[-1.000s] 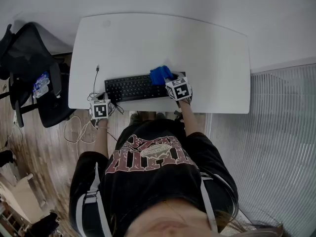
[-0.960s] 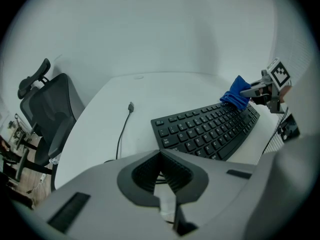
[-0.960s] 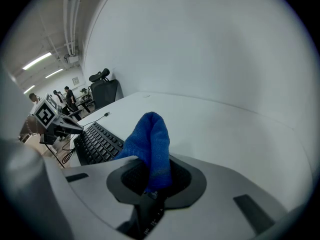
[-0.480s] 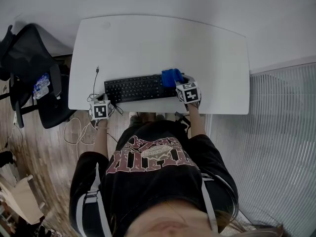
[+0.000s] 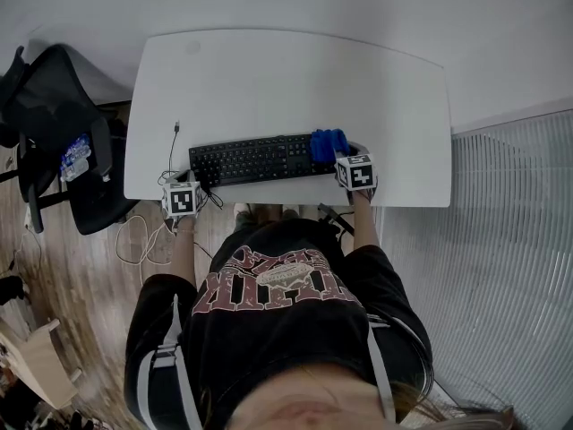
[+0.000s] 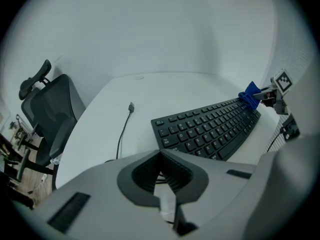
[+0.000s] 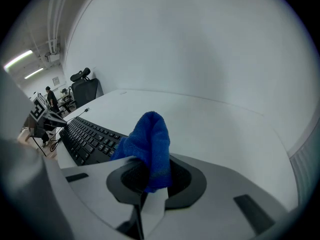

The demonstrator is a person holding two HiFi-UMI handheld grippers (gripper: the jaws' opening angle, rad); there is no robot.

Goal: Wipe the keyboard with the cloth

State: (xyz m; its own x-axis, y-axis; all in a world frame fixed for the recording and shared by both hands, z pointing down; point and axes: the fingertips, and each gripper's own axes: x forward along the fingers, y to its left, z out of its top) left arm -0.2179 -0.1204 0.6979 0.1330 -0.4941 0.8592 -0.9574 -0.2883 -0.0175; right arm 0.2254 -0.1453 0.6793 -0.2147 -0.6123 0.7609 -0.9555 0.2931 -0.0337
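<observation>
Head view: the person stands at the near edge of a white table (image 5: 286, 79) with one tool in each hand. The right tool (image 5: 346, 159) is over the right end of the black keyboard (image 5: 251, 159). Its jaws are closed on a blue cloth (image 5: 327, 143), which bunches just ahead of its tips and rests on the last keys at that end. In the right gripper view the cloth is pinched between the two dark pads and stands up in a rounded fold above them. The keyboard runs off to this tool's left and bare table lies ahead of it.

The left tool (image 5: 186, 187) is at the table's near edge, just beside the keyboard's near left corner. In the left gripper view its ribbed pads meet at the tips and nothing is held between them. From this tool the keyboard stretches ahead and to the right. At the keyboard's far end the blue cloth and the marker cube of the right tool can be seen.

A thin dark cable (image 5: 173, 149) runs on the table ahead of the left tool and a little to its left. Its plug lies flat on the white surface, apart from the keyboard's left edge. More loose cable hangs below the table edge near this tool.

Further to the left tool's left, off the table, stands a black mesh office chair (image 5: 54, 124) on a wooden floor (image 5: 98, 285).
</observation>
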